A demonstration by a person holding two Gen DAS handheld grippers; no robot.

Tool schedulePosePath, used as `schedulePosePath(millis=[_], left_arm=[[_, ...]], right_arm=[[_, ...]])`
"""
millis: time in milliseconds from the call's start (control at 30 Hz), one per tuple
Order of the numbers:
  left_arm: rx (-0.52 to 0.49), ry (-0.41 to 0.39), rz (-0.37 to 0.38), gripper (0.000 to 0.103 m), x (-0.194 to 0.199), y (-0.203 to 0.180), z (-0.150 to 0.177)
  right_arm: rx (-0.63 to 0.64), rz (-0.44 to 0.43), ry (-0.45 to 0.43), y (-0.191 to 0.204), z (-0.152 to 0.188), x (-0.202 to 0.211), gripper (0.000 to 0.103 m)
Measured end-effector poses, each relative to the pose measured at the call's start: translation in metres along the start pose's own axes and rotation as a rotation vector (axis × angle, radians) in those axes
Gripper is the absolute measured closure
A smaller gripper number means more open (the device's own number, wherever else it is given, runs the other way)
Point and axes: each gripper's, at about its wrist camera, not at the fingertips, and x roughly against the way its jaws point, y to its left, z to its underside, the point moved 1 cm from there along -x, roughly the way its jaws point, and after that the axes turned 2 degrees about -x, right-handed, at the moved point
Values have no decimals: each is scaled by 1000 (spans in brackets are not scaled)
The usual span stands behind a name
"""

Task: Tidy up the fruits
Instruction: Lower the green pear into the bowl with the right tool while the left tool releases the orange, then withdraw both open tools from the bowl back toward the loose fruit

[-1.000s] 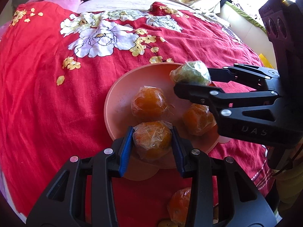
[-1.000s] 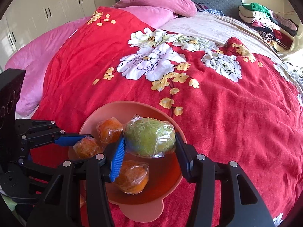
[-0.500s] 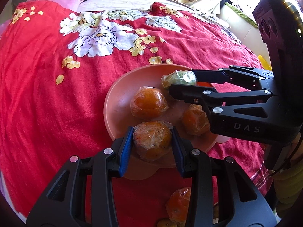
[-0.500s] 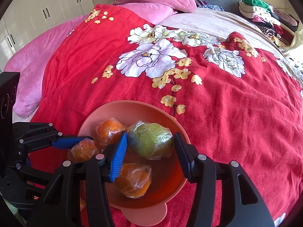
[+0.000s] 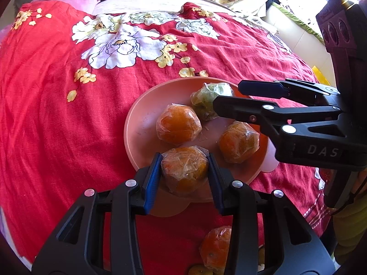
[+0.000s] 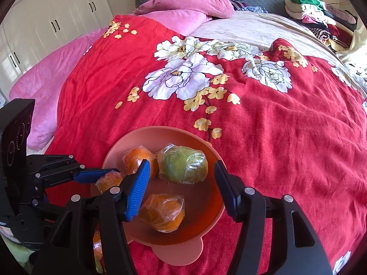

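The left claw [image 5: 184, 176] is clamped on a plastic-wrapped orange fruit [image 5: 184, 169], its blue-lined fingers [image 5: 152, 183] pressed against both sides of the wrap. That held fruit sits at the near rim of a round salmon-pink plastic bowl [image 5: 137, 123], partly over the edge; whether it touches the bowl's floor cannot be told.

The right claw [image 6: 181, 183] stands wide open with nothing between its fingers. Its blue ribbed pad [image 6: 140, 192] and the dark finger opposite flank a plastic-wrapped green fruit [image 6: 183, 168], which lies free in the bowl [image 6: 201, 226], apart from both fingers. In the left wrist view the same green fruit [image 5: 206, 100] rests at the far side of the bowl, partly hidden behind the right claw's [image 5: 226, 98] black fingers.

Two more wrapped orange fruits lie in the bowl: one near the middle [image 5: 179, 123], touching the green fruit, and one toward the right side [image 5: 238, 144], apart from the others. The right wrist view shows these as one orange fruit [image 6: 137, 160] just beside the green one and another [image 6: 162, 213] nearer the camera.

Outside the bowl, one further wrapped orange fruit [image 5: 215, 249] lies on the bed close to the camera, partly behind the left claw's frame.

The bowl rests on a red floral bedspread [image 6: 263, 126] with white and yellow blossoms. Pink pillows [image 6: 183, 6] lie at the head of the bed, white wardrobe doors [image 6: 52, 20] stand beyond to the left, and a heap of folded clothes [image 6: 314, 11] sits at the far right.
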Motion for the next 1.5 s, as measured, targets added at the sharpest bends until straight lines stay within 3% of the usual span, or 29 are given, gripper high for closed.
schedulePosePath(millis=[433,900,1267,1500], left_arm=[[3,-3,13,67,5,-3,2],[19,-43,8,53,28,-4,8],[69,-102,-27,22,56,4,12],[87,-113,-42,12,65,8,17]], right_arm=[[-34,1,-40,-10,7,24,33],[-36,35,-77,-12,14,44,25],[-40,34,-117,-7,17,66,16],[-33,37,-130,-2,21,74,12]])
